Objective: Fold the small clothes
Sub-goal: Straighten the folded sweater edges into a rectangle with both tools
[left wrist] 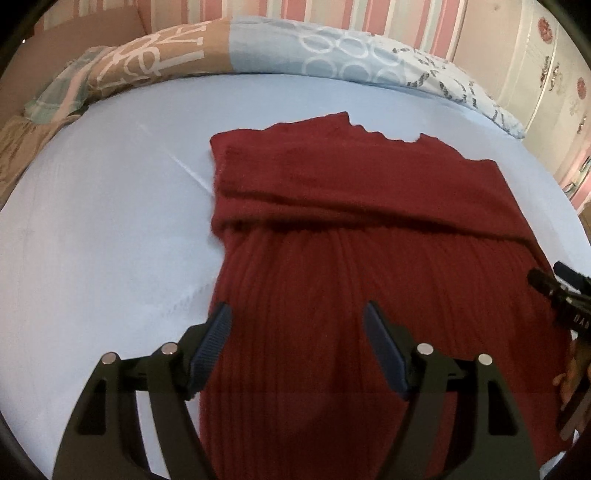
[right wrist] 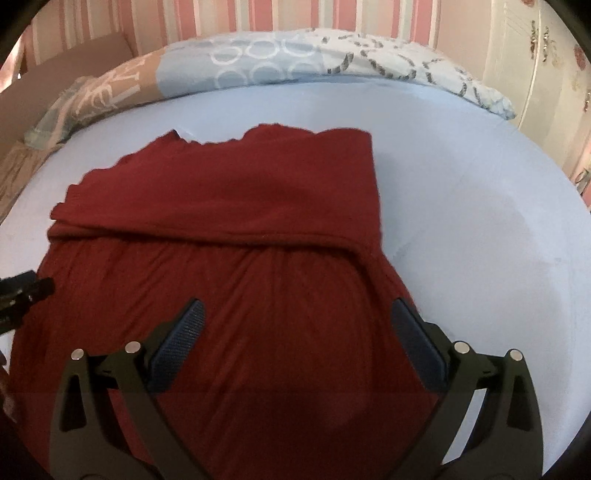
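A dark red ribbed knit garment (left wrist: pixel 351 229) lies on the light blue bed sheet (left wrist: pixel 103 221), its far part folded over in a flat band. It also shows in the right wrist view (right wrist: pixel 229 229). My left gripper (left wrist: pixel 297 314) is open and empty, hovering over the garment's near left part. My right gripper (right wrist: pixel 295 312) is open and empty over the garment's near right part. The right gripper's tip shows at the right edge of the left wrist view (left wrist: pixel 561 291). The left gripper's tip shows at the left edge of the right wrist view (right wrist: pixel 26 291).
A patterned blue and tan pillow or duvet (left wrist: pixel 258 51) lies along the far side of the bed, also in the right wrist view (right wrist: pixel 277 62). A pink striped wall (right wrist: pixel 221 22) stands behind it. A white floral wardrobe (left wrist: pixel 546 74) stands at the right.
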